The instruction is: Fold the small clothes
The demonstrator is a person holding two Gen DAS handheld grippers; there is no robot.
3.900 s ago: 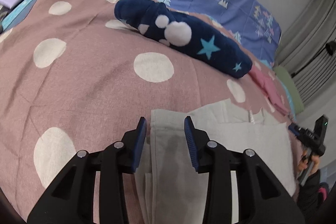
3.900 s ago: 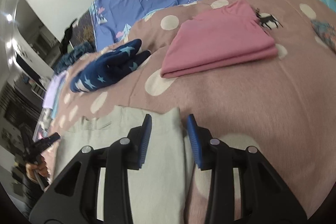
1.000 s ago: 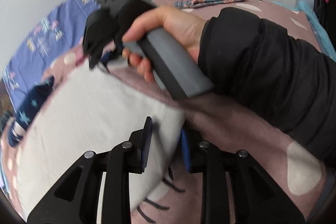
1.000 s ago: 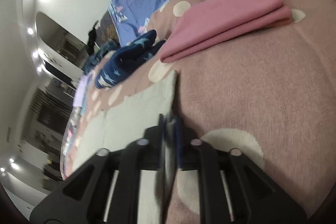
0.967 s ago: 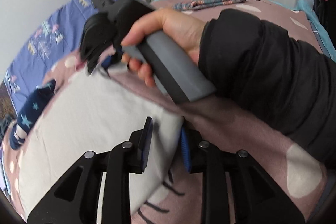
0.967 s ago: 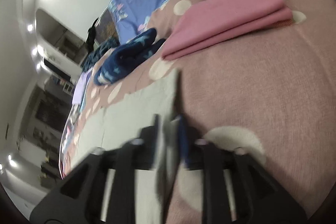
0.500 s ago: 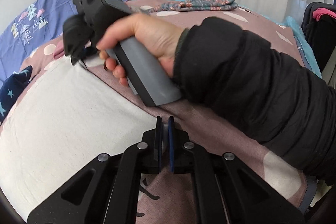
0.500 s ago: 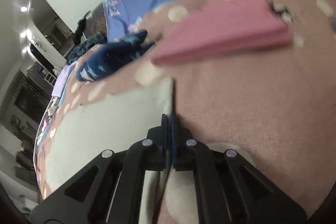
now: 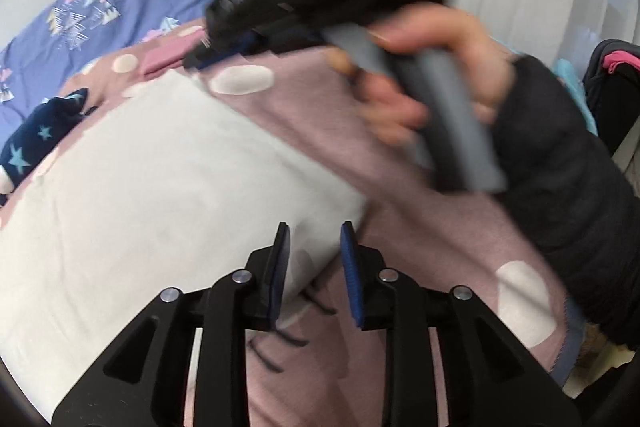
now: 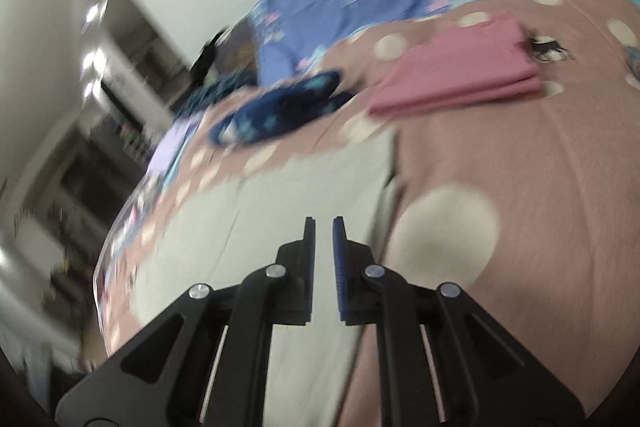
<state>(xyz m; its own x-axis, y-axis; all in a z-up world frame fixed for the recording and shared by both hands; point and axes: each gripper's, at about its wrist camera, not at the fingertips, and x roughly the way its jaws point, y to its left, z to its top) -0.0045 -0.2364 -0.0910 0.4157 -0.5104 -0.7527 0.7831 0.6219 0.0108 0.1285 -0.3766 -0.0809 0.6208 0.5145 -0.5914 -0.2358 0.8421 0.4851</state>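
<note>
Left wrist view: left gripper (image 9: 314, 239) spread apart low centre, over the pale garment's (image 9: 160, 187) corner. Right gripper (image 10: 323, 231) is slightly parted, gripping nothing, above that garment mid-frame.

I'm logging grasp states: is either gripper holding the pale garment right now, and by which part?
Nothing is held. The left gripper is open over a corner of the pale garment; the right gripper is slightly open above its edge, no cloth between the fingers.
</note>
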